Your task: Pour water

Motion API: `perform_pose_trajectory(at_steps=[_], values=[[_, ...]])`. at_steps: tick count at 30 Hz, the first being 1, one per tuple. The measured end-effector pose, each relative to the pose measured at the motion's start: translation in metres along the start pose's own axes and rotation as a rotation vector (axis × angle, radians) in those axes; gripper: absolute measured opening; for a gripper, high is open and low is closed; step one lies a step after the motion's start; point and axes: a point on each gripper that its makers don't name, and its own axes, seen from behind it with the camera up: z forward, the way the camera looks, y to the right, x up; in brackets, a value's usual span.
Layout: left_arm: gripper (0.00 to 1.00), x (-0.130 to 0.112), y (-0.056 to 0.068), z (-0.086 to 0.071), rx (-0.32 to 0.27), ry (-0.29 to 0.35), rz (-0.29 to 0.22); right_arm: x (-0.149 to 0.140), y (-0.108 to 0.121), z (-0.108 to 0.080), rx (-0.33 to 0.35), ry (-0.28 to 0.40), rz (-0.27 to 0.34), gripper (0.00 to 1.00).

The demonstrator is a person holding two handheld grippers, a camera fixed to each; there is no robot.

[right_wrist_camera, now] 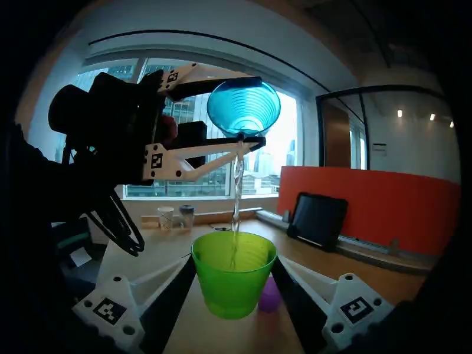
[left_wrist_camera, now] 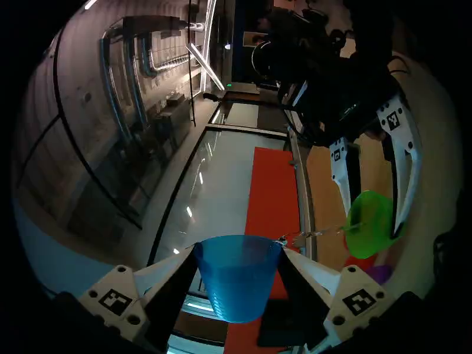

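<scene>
Left gripper (left_wrist_camera: 238,252), clamped on a tipped blue cup (right_wrist_camera: 243,109), streams water (right_wrist_camera: 237,183) into the green cup (right_wrist_camera: 233,283) pinched by the right gripper (right_wrist_camera: 233,262) below; a steady, centred tilt should prevent splashing.

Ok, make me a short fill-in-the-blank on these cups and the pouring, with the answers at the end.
1. The tilted cup in the left gripper is coloured ____.
2. Water falls from it into the lower cup, which is ____ and sits in the right gripper.
3. The small cup beside the lower cup is ____.
Missing words: blue; green; purple.
</scene>
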Motion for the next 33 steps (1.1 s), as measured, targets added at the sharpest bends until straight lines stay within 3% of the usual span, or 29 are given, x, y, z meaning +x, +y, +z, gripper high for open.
perform_pose_trajectory(at_steps=[6,18,33], values=[[0.88,0.001,0.003,0.001,-0.003,0.001,0.027,0.0,0.0,0.0,0.001,0.0,0.0,0.9],[0.88,0.003,-0.006,0.001,0.005,0.005,0.09,0.0,0.0,0.001,-0.001,0.0,-0.003,0.9],[0.88,0.01,-0.008,0.003,0.014,0.011,0.213,0.003,0.001,0.0,-0.006,0.007,-0.001,0.9]])
